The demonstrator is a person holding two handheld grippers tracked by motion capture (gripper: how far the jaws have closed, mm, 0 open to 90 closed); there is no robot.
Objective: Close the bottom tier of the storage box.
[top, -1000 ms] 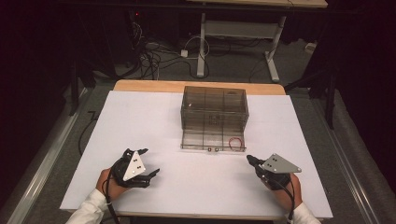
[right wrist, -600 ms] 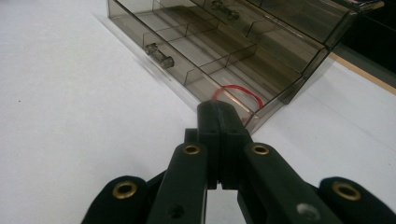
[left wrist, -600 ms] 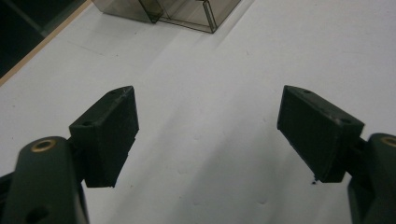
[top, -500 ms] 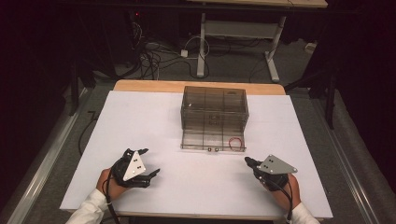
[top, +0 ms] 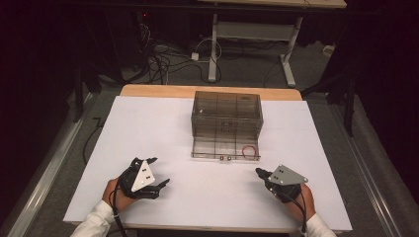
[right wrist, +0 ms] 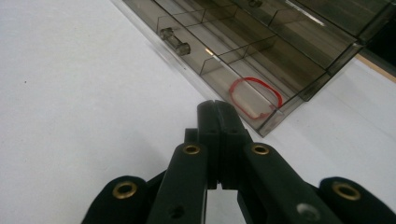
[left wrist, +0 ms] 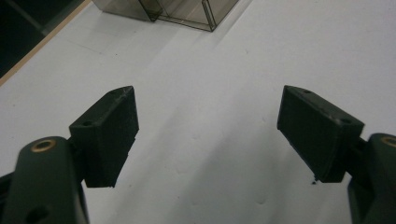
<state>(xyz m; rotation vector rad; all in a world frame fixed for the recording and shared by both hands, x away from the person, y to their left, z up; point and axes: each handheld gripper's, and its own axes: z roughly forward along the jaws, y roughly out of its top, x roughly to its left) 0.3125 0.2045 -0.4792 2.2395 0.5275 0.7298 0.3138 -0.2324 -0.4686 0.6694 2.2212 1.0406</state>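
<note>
Two grippers rest near the front edge of the table (top: 148, 123), neither touching anything. Left gripper (top: 157, 173) gapes empty; right gripper (top: 258, 171) is pinched closed, aimed at the red rubber band (top: 248, 151) lying in the pulled-out drawer (top: 207, 148) of the plastic box (top: 226, 112). Nothing seems begun; the band probably needs picking.

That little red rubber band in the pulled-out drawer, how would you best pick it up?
Come from above: the red rubber band lies flat in the open drawer's corner compartment. Pinch the strand on its middle-facing side, since the drawer walls crowd the rest. The right gripper is nearest, but shut.
</note>
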